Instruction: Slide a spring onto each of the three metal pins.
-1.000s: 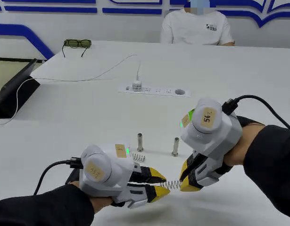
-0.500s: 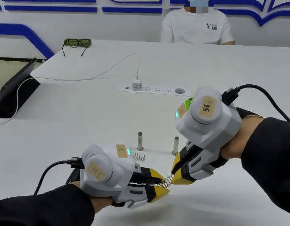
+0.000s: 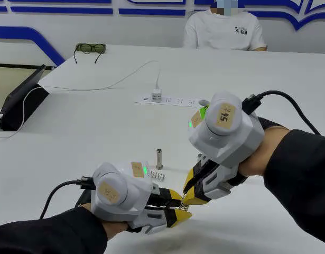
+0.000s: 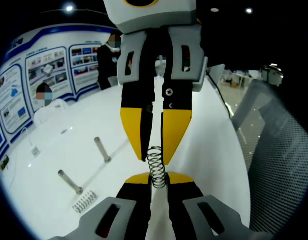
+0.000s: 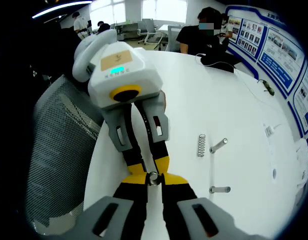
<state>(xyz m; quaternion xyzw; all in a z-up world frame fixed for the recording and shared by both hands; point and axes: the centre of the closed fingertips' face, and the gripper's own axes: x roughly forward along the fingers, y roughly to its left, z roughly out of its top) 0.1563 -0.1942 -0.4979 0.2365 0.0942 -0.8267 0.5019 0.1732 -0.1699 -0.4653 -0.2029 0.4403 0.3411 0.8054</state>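
**White table, spring pinched at both ends**

Your left gripper and right gripper meet tip to tip over the white surface, each with its jaws closed tight on one end of the spring. In the left gripper view two pins stand on the table at 9 o'clock of it. A loose spring lies at 8 o'clock, just beside the nearer pin.

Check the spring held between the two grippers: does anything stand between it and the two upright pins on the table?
Nothing visible does. In the left gripper view, bare table lies between the held spring and both pins, the far pin and the near pin. A loose spring lies beside the near pin, off to the side.
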